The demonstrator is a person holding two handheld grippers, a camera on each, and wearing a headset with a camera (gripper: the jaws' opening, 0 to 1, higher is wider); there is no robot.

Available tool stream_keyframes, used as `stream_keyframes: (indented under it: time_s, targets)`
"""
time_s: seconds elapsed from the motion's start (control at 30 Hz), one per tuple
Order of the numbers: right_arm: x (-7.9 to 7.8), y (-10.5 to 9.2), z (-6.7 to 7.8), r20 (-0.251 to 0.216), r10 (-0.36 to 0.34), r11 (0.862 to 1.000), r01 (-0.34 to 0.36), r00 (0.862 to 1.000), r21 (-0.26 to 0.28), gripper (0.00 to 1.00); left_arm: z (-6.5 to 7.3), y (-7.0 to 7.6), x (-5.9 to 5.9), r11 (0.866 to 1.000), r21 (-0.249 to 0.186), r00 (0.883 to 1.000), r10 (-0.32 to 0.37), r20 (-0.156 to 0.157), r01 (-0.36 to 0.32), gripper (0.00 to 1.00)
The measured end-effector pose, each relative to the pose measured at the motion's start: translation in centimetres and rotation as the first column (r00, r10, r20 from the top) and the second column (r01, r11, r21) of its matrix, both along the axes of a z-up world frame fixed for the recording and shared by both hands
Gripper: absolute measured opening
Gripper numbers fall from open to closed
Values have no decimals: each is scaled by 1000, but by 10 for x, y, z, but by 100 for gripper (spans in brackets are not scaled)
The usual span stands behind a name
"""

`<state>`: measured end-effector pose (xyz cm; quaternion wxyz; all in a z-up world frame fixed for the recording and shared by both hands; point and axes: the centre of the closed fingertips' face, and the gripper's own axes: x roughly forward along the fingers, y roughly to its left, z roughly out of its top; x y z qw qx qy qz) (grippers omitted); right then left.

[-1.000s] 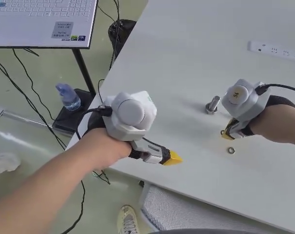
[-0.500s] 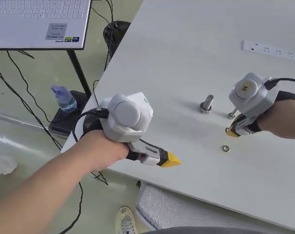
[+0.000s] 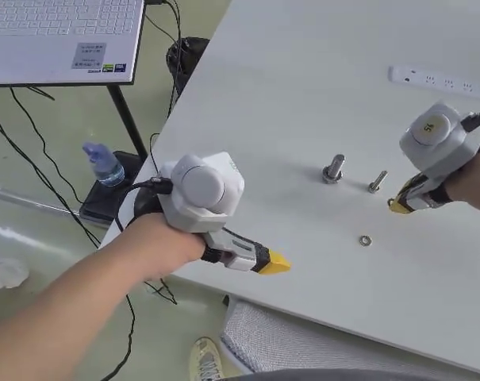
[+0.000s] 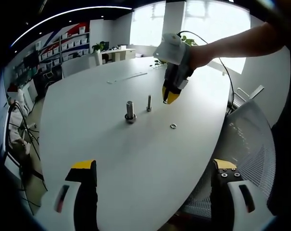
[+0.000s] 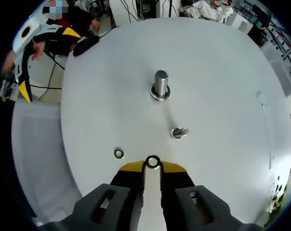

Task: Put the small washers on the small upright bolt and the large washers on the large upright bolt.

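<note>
1. Two washers are off the bolts. The held washer (image 5: 153, 161) is pinched at the very tips of the right gripper (image 5: 153, 168), whose jaws are pressed almost together on it. The loose washer (image 5: 119, 153) lies flat on the white table (image 5: 222, 72), just left of those tips.
2. The held washer hangs above the table near the small bolt (image 5: 179, 132) but not over it. The large bolt (image 5: 160, 85) stands further off, with a seated washer (image 5: 159, 97) around its base.
3. The left gripper (image 4: 153, 168) is spread wide and carries nothing. It sits low at the table's near edge, well apart from both bolts.
4. Dropping is the first risk, as I judge it — only the washer's rim is gripped, so a slight tilt or easing of the jaws could let it fall and roll across the smooth top.
5. I cannot tell the held washer's size class, so it could end up on the wrong bolt.
6. The small bolt looks slim and stands on its head — a nudge from the jaw tips while lining up the hole could knock it over.
</note>
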<state>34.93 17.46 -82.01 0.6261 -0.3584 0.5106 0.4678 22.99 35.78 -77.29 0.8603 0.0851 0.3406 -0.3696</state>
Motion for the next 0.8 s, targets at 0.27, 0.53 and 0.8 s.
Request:
stream_keyframes:
  time_s: [0.27, 0.53, 0.8]
  targets:
    - [13, 4, 3, 13, -17, 1000, 17, 1000, 16, 12, 0, 1, -2, 1000, 9, 1000, 1, -5, -1, 98]
    - [24, 5, 8, 26, -14, 1000, 14, 1000, 16, 12, 5, -2, 2, 1000, 8, 1000, -6, 8, 6, 97]
    - [40, 7, 15, 56, -8, 1000, 6, 998, 28, 12, 4, -2, 2, 1000, 9, 1000, -14, 2, 14, 96]
